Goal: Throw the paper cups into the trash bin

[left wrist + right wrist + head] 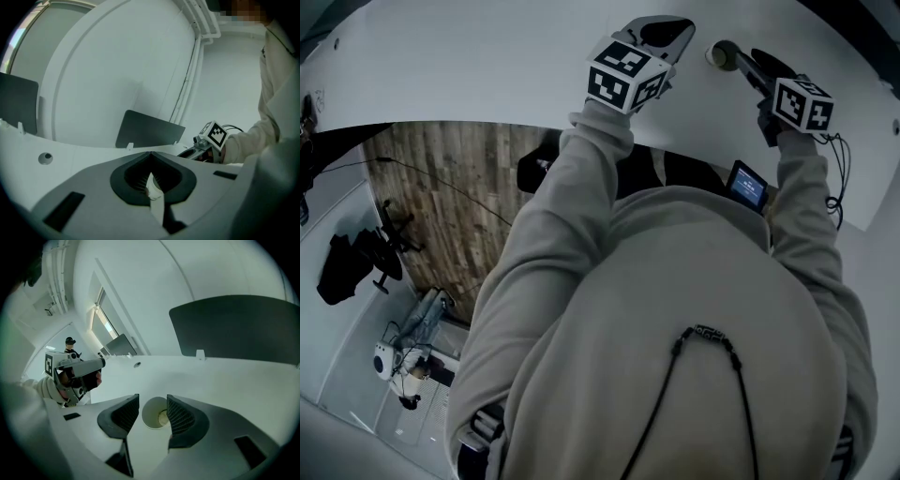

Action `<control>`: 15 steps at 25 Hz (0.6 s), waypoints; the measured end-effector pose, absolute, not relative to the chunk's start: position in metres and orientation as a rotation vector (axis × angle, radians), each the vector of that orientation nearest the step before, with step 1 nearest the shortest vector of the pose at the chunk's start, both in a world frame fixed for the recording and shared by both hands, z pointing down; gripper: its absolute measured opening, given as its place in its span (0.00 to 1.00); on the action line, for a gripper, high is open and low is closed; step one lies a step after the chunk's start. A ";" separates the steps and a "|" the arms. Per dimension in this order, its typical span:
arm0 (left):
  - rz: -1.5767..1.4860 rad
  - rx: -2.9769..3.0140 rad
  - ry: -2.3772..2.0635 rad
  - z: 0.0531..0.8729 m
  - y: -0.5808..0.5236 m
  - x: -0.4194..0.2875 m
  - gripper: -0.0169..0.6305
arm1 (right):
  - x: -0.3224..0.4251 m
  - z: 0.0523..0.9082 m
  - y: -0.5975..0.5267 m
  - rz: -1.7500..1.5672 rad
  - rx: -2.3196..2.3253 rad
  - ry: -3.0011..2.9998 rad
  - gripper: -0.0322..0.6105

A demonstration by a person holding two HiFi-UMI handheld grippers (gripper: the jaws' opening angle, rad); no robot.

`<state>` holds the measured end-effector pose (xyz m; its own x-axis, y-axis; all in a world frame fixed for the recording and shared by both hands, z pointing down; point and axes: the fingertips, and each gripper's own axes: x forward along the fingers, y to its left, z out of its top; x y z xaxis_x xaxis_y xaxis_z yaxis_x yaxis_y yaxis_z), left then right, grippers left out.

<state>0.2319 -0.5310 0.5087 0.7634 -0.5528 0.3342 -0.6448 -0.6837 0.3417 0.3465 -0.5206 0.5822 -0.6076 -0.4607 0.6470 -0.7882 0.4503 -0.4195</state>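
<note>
Two jaws of the right gripper (152, 403) stood well apart, with the paper cup (155, 414) lying on its side between them, its open mouth turned back toward the camera; whether either pad touched it could not be told. Beyond the cup stretched the bare white table (225, 380), with a small round hole (137, 364) farther ahead and a dark panel (234, 329) upright along the far edge. Off to that gripper's left hung the left gripper (151, 174), its jaws pressed together on a thin white scrap (154, 193); what the scrap was could not be made out. Only the head view showed the person's grey sleeves (581, 187), a small lit screen (748, 185) and the wooden floor (441, 187) behind the table's near edge.
</note>
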 end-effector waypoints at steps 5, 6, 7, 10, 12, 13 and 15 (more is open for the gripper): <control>0.301 2.459 -0.907 0.529 -0.532 0.222 0.02 | 0.356 0.616 -0.521 1.075 1.082 -2.134 0.30; 0.305 2.451 -0.905 0.534 -0.532 0.221 0.02 | 0.357 0.624 -0.521 1.085 1.087 -2.110 0.30; 0.313 2.446 -0.900 0.541 -0.527 0.221 0.02 | 0.358 0.633 -0.518 1.098 1.092 -2.093 0.30; 0.330 2.435 -0.885 0.563 -0.506 0.223 0.02 | 0.358 0.656 -0.503 1.139 1.106 -2.073 0.30; 0.324 2.431 -0.884 0.568 -0.498 0.221 0.02 | 0.356 0.662 -0.500 1.165 1.118 -2.071 0.30; 0.318 2.430 -0.886 0.567 -0.496 0.219 0.02 | 0.354 0.662 -0.501 1.174 1.126 -2.068 0.30; 0.305 2.429 -0.892 0.562 -0.497 0.216 0.02 | 0.351 0.660 -0.504 1.180 1.141 -2.056 0.30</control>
<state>0.2155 -0.4969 0.5622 0.7566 -0.5336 0.3780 -0.6533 -0.6419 0.4015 0.3511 -0.5042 0.6600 -0.5202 -0.4155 0.7462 -0.8538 0.2710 -0.4444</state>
